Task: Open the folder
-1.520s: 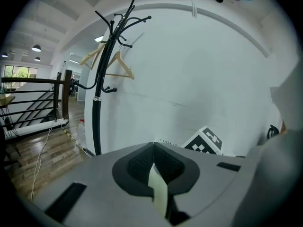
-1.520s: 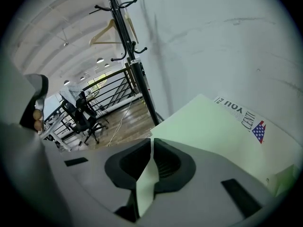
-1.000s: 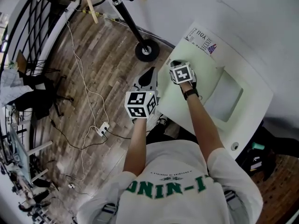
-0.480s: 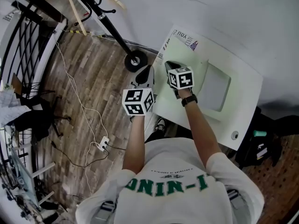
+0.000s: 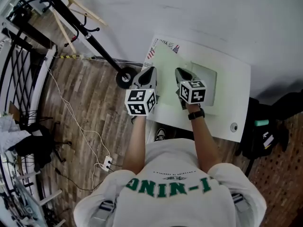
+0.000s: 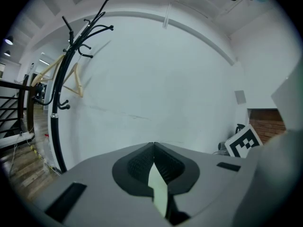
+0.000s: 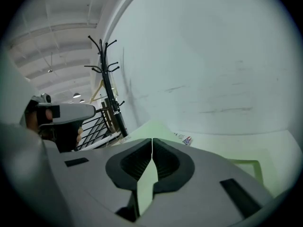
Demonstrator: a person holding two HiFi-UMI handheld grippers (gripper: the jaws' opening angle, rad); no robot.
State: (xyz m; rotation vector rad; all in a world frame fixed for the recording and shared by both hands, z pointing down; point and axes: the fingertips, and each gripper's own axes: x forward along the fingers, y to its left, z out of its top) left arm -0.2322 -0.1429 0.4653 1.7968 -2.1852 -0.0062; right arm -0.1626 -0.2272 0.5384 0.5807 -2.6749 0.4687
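Care counts: left gripper [image 5: 150,72] and right gripper [image 5: 180,73] each clamp the pale green folder [image 5: 166,56]. Best to peel the right leaf away gently.

Loft-style studio or office, not home. Wood-plank floor [image 5: 90,112], plain white wall [image 5: 213,13], black metal railing [image 5: 23,65] at edge. Rolling black coat stand [image 6: 55,131] with wooden hanger [image 5: 85,11]. Loose cables and power strip [image 5: 107,163] on floor. White work table [image 5: 236,93]. Exposed brick [image 6: 265,119], high ceiling with lights [image 7: 75,95].
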